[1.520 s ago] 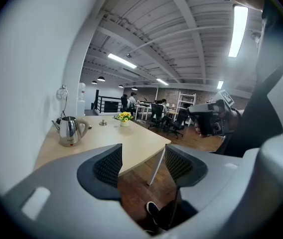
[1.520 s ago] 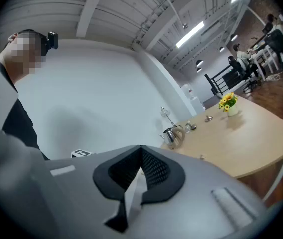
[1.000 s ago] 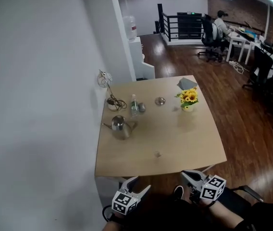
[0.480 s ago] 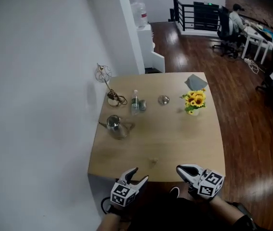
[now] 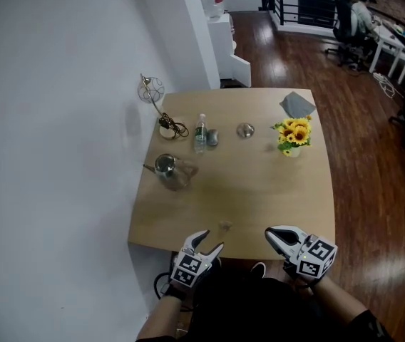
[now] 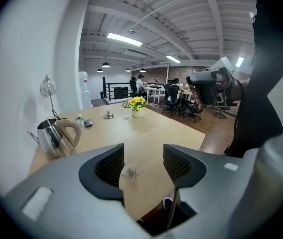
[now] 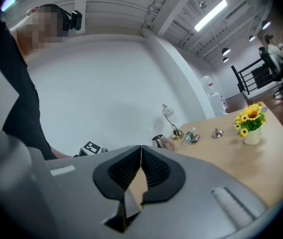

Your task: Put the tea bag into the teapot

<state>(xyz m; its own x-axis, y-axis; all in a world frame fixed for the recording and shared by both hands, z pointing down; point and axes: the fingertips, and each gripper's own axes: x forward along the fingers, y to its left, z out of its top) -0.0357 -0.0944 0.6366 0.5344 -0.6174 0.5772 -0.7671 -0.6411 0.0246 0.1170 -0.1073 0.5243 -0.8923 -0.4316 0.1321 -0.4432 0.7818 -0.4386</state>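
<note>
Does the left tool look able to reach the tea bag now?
Probably yes: the left tool, jaws apart, just closing slightly, has the tea bag lying ahead between them on the table, nothing blocking.

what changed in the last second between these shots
Both claws moved forward to the near edge of the table. The left claw now lines up on the tea bag; its jaws have just closed a little but stand open, the bag ahead of them untouched. The right claw is shut, empty. Nothing grabbed or released; teapot and tea bag stayed put.
</note>
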